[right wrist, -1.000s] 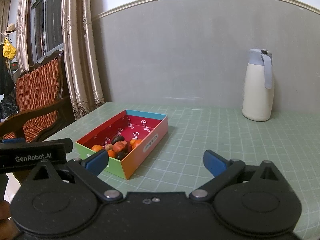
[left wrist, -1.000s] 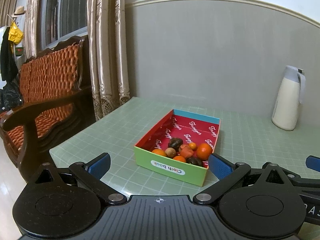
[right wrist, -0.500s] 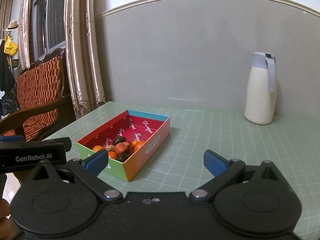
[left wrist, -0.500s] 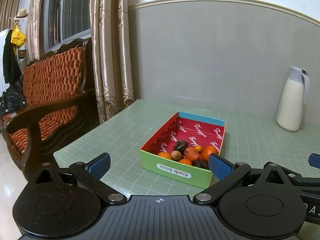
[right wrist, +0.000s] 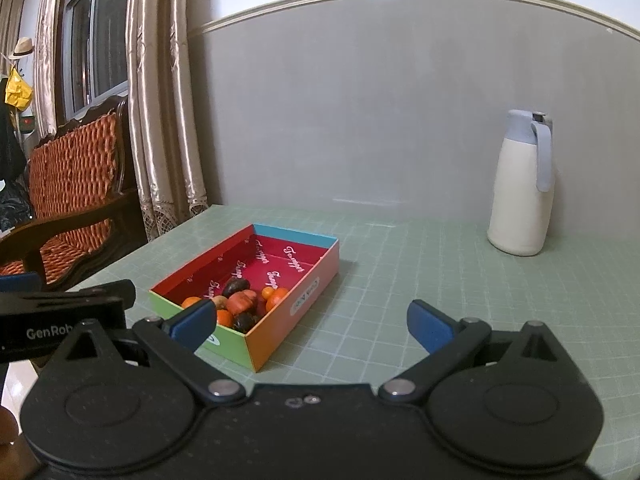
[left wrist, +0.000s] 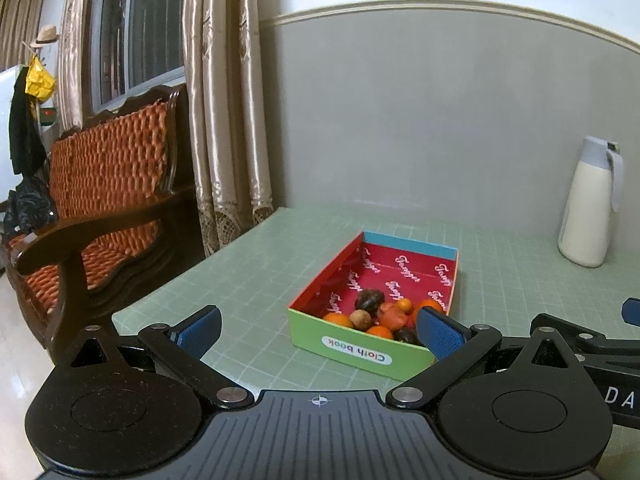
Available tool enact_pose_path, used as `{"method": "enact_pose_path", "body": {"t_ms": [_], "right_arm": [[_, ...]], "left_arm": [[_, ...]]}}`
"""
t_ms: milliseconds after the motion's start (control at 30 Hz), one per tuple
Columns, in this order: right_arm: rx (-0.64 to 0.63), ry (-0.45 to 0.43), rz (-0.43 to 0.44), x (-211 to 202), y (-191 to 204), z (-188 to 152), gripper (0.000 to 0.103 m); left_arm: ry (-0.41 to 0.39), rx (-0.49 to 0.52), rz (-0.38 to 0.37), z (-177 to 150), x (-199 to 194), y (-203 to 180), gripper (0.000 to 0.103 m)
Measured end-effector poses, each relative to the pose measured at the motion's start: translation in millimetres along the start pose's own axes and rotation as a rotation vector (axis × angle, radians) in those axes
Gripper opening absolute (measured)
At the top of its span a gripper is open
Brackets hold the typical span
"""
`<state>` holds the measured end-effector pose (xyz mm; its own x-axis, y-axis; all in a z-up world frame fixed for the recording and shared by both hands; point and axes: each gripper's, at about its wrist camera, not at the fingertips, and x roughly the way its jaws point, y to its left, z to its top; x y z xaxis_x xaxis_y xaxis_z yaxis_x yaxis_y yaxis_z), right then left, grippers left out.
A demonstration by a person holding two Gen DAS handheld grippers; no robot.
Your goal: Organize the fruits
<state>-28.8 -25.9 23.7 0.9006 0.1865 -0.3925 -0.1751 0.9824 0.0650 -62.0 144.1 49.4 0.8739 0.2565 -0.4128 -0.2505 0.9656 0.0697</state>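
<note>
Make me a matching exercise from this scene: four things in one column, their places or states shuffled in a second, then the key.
Things:
1. fruits
2. flask
3. chair
4. left gripper

Places or states:
A. open, holding nothing
B. left of the table, by the curtain
C. bunched at the near end of the box
D. upright near the wall

Pairs: 1-C, 2-D, 3-B, 4-A

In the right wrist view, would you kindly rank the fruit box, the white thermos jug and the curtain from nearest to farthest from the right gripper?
Measured from the right gripper:
1. Fruit box: nearest, on the table just ahead and to the left.
2. White thermos jug: farther, at the table's far right by the wall.
3. Curtain: farthest, beyond the table's far left corner.
</note>
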Motion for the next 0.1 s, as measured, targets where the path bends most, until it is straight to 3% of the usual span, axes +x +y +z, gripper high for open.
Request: {"method": "enact_pose_path", "body": {"t_ms": [100], "right_arm": [[0.002,-0.01,0.004,-0.8,0.3,2.4,0.102]], "left_arm": [[-0.007,0.003,0.003,3.6,-1.6,0.0,0.103]]}}
